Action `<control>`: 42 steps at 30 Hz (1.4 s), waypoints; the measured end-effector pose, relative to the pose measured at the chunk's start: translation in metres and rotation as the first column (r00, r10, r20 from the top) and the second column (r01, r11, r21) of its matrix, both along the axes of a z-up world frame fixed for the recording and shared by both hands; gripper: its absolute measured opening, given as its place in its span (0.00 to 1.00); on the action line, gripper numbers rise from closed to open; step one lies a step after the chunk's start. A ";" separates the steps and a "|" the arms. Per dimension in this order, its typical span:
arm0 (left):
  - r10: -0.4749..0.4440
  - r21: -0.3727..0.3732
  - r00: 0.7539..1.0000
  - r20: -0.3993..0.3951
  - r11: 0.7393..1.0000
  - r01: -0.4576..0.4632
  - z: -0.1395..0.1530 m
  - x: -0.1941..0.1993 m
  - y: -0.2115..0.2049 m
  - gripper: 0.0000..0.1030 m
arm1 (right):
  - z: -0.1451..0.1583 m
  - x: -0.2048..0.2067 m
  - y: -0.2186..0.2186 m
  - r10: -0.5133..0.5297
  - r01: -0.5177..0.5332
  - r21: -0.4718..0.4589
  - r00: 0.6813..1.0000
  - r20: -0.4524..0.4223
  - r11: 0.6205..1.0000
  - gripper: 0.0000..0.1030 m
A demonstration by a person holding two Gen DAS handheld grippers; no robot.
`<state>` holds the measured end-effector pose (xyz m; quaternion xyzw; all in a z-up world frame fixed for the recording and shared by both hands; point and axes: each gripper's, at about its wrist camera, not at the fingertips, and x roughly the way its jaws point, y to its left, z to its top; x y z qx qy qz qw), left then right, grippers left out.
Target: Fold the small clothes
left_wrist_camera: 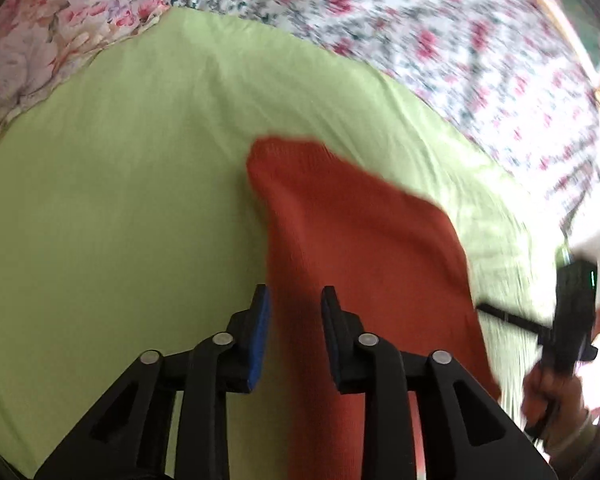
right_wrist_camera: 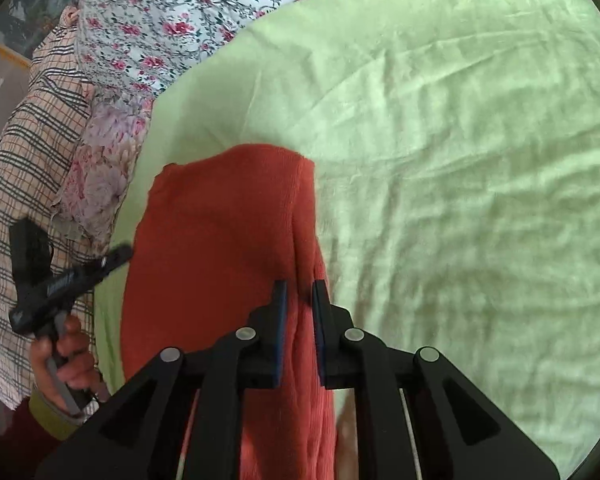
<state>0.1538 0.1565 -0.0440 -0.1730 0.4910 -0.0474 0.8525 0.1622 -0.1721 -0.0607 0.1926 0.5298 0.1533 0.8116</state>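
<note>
A rust-orange knit garment [left_wrist_camera: 352,236] hangs from both grippers above a light green sheet [left_wrist_camera: 120,168]. My left gripper [left_wrist_camera: 296,300] is shut on the garment's near left edge, with cloth running down between its blue-padded fingers [left_wrist_camera: 262,320]. My right gripper [right_wrist_camera: 299,292] is shut on the garment's [right_wrist_camera: 220,240] right edge, a fold of it pinched between the pads. Each view shows the other gripper held in a hand: the right one at the right edge of the left wrist view [left_wrist_camera: 568,320], the left one at the left of the right wrist view [right_wrist_camera: 60,280].
The green sheet [right_wrist_camera: 460,160] is wrinkled and lies over a floral bedspread [left_wrist_camera: 440,40], which also shows in the right wrist view [right_wrist_camera: 160,20]. A floral pillow [right_wrist_camera: 100,168] and the person's plaid sleeve [right_wrist_camera: 28,152] are at left. A picture frame [left_wrist_camera: 572,28] is far right.
</note>
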 end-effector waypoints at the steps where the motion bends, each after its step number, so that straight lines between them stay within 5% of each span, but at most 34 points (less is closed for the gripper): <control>1: -0.017 0.000 1.000 -0.012 1.000 0.017 -0.002 -0.017 -0.003 0.36 | 0.003 -0.008 -0.003 0.003 -0.003 0.001 1.000 0.001 1.000 0.13; 6: -0.036 -0.073 0.995 -0.092 0.997 0.030 -0.021 -0.079 -0.012 0.48 | 0.011 -0.056 -0.004 0.031 -0.031 0.023 0.999 -0.021 0.999 0.13; 12: 0.032 -0.124 0.993 -0.117 0.991 -0.046 -0.025 -0.104 -0.015 0.49 | 0.012 -0.102 0.002 0.002 -0.001 0.006 1.000 -0.021 1.000 0.18; 18: -0.038 -0.151 0.999 0.028 0.988 0.042 0.008 -0.105 -0.030 0.48 | 0.041 -0.104 0.015 0.004 0.001 -0.040 0.994 0.113 0.999 0.18; 25: -0.147 -0.124 0.989 0.028 0.981 0.150 -0.005 -0.087 -0.057 0.48 | 0.026 -0.079 0.046 0.077 -0.076 -0.014 0.994 0.076 0.997 0.18; 28: -0.129 -0.071 0.991 -0.038 0.989 0.126 -0.029 -0.076 -0.054 0.25 | 0.012 -0.074 0.045 0.070 -0.067 -0.044 0.996 0.049 0.997 0.18; 31: -0.089 -0.169 0.995 -0.052 0.982 0.079 -0.045 -0.072 -0.035 0.08 | -0.012 -0.070 0.031 0.010 -0.010 -0.063 1.000 -0.009 0.998 0.09; 37: -0.098 -0.174 0.994 -0.048 0.981 0.089 -0.041 -0.077 -0.031 0.07 | -0.019 -0.073 0.027 -0.011 0.011 -0.061 1.000 -0.011 0.998 0.03; 42: -0.141 -0.120 0.990 -0.025 0.983 0.137 -0.025 -0.090 -0.040 0.22 | 0.005 -0.090 0.033 0.019 -0.016 -0.084 0.999 0.037 0.996 0.07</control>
